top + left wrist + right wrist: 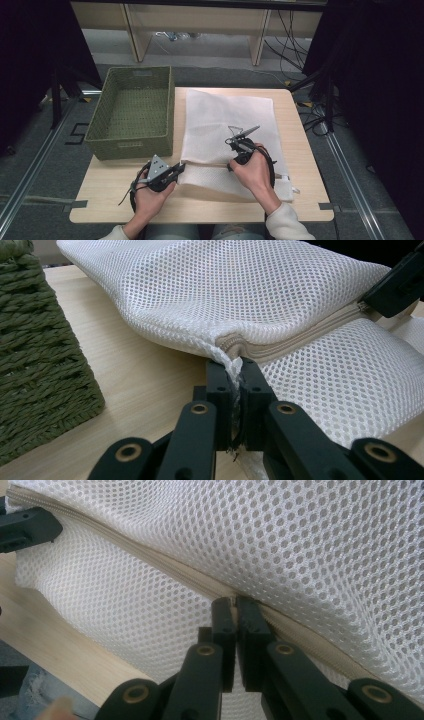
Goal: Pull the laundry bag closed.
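Anchoring the white mesh bag (227,125) looks like the purpose of the left claw (235,371): its jaws are pressed together on the bag's corner, right where the beige zipper (300,337) ends, so the fabric should not slide when the zipper is worked. The right claw (235,605) sits further along the same zipper line, jaws pinched shut on it; whether it holds the slider itself I cannot tell, the pull is hidden between the pads. Judged step: holding one end taut while the other claw draws the zipper along.

Bag lies flat on the table (120,192), near edge toward the person, just beside the green woven basket (131,111), which stands to its left with nothing in it.

Count: one mesh bag, one zipper, one basket, two claws, two hands.
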Demonstrator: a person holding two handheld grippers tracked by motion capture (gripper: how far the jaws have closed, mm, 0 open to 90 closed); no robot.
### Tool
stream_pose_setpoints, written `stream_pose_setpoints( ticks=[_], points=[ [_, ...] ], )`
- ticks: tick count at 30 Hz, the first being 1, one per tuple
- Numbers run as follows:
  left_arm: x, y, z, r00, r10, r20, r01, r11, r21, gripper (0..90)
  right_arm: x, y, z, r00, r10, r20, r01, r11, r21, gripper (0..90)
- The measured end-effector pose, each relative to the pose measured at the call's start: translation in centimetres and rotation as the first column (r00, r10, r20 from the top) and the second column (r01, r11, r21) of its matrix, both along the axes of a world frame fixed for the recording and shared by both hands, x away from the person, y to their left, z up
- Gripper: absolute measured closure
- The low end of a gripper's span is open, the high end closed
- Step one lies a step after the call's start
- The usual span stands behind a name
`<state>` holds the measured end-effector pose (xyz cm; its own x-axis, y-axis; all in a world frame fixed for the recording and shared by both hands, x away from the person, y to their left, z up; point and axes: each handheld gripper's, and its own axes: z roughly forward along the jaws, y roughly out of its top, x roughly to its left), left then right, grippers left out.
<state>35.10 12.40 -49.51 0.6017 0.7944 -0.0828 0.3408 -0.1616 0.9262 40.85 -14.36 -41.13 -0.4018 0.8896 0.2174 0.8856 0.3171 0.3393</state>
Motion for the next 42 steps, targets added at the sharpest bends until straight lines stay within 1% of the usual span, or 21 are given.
stream_pose_setpoints(
  ticks=[1,2,4,6,7,10,13,15,19,20,21,23,29,31,32,34,35,38,39,41,42],
  points=[
    [0.0,0.0,0.0,1.0,0.0,0.0,0.0,1.0,0.0,84.7,0.2,-0.2,-0.1,0.9993,0.034,0.016,-0.034,0.999,-0.005,88.6],
    [0.0,0.0,0.0,1.0,0.001,-0.002,-0.001,1.0,-0.001,84.7,0.2,-0.2,-0.1,0.9993,0.034,0.016,-0.034,0.999,-0.005,88.6],
    [0.0,0.0,0.0,1.0,0.001,-0.003,-0.001,1.0,0.0,84.7,0.1,-0.1,-0.1,0.9999,0.013,0.0,-0.013,1.0,0.002,88.6],
    [0.0,0.0,0.1,1.0,0.001,-0.003,-0.001,1.0,0.002,84.7,0.1,-0.2,-0.1,0.9995,0.028,0.012,-0.028,1.0,-0.009,88.5],
    [0.0,0.0,0.1,1.0,-0.001,-0.002,0.001,1.0,0.003,84.7,0.0,-0.1,0.0,1.0,-0.003,-0.007,0.003,1.0,-0.012,88.5],
    [0.0,0.0,0.1,1.0,0.003,-0.002,-0.003,1.0,0.003,84.7,0.0,-0.2,-0.1,1.0,0.009,0.002,-0.009,1.0,-0.013,88.6],
    [0.0,0.0,0.0,1.0,0.002,-0.003,-0.002,1.0,0.003,84.7,-0.1,-0.2,0.1,0.9994,-0.023,-0.025,0.023,1.0,-0.013,88.5],
    [0.0,0.0,0.0,1.0,0.002,-0.003,-0.002,1.0,0.003,84.7,0.0,-0.3,-0.1,1.0,0.004,-0.003,-0.004,1.0,-0.015,88.6],
    [0.0,0.1,0.0,1.0,0.001,0.0,-0.001,1.0,0.003,84.7,-0.1,-0.5,-0.1,0.9998,-0.014,-0.011,0.014,1.0,-0.024,88.5],
    [0.0,0.0,0.0,1.0,0.003,-0.001,-0.003,1.0,0.003,84.7,-0.2,-0.5,0.1,0.9989,-0.025,-0.039,0.024,0.999,-0.022,88.6],
    [0.0,0.0,0.0,1.0,0.003,0.0,-0.003,1.0,0.004,84.7,0.1,-0.8,-0.1,0.9999,0.013,0.0,-0.013,1.0,-0.021,88.5],
    [0.0,0.1,0.0,1.0,0.001,0.002,-0.001,1.0,0.003,84.7,0.0,-0.7,0.0,0.9999,-0.007,-0.013,0.007,1.0,-0.029,88.5],
    [0.0,0.1,0.0,1.0,0.003,0.0,-0.003,1.0,0.0,84.7,0.0,-0.9,0.0,1.0,0.003,-0.006,-0.004,1.0,-0.029,88.6],
    [0.0,0.1,0.0,1.0,0.002,0.0,-0.002,1.0,-0.001,84.7,0.0,-0.9,0.0,0.9999,-0.009,-0.009,0.009,0.999,-0.033,88.6],
    [0.0,0.1,0.0,1.0,0.002,0.001,-0.002,1.0,0.003,84.7,-0.2,-0.8,0.1,0.9989,-0.038,-0.026,0.038,0.999,-0.024,88.5],
    [0.0,0.1,0.0,1.0,0.003,-0.001,-0.003,1.0,0.002,84.7,-0.1,-0.9,0.1,0.9991,-0.036,-0.022,0.035,0.999,-0.025,88.6],
    [0.0,0.1,0.0,1.0,0.002,-0.001,-0.002,1.0,0.002,84.7,0.0,-1.0,0.0,0.9999,-0.012,-0.011,0.011,0.999,-0.031,88.5],
    [0.0,0.1,0.0,1.0,0.003,-0.001,-0.003,1.0,0.002,84.7,-0.1,-1.1,0.1,0.9994,-0.022,-0.026,0.021,0.999,-0.032,88.5],
    [0.0,0.1,0.0,1.0,0.003,-0.001,-0.003,1.0,0.002,84.7,0.0,-1.3,0.0,1.0,0.001,-0.009,-0.002,0.999,-0.033,88.5],
    [0.0,0.1,0.0,1.0,0.004,-0.001,-0.004,1.0,0.003,84.7,-0.1,-1.2,0.0,0.9994,-0.031,-0.013,0.031,0.999,-0.033,88.6],
    [0.0,0.1,0.0,1.0,0.003,0.0,-0.003,1.0,0.002,84.7,-0.1,-1.3,0.1,0.9995,-0.025,-0.019,0.025,0.999,-0.032,88.6]
  ],
)
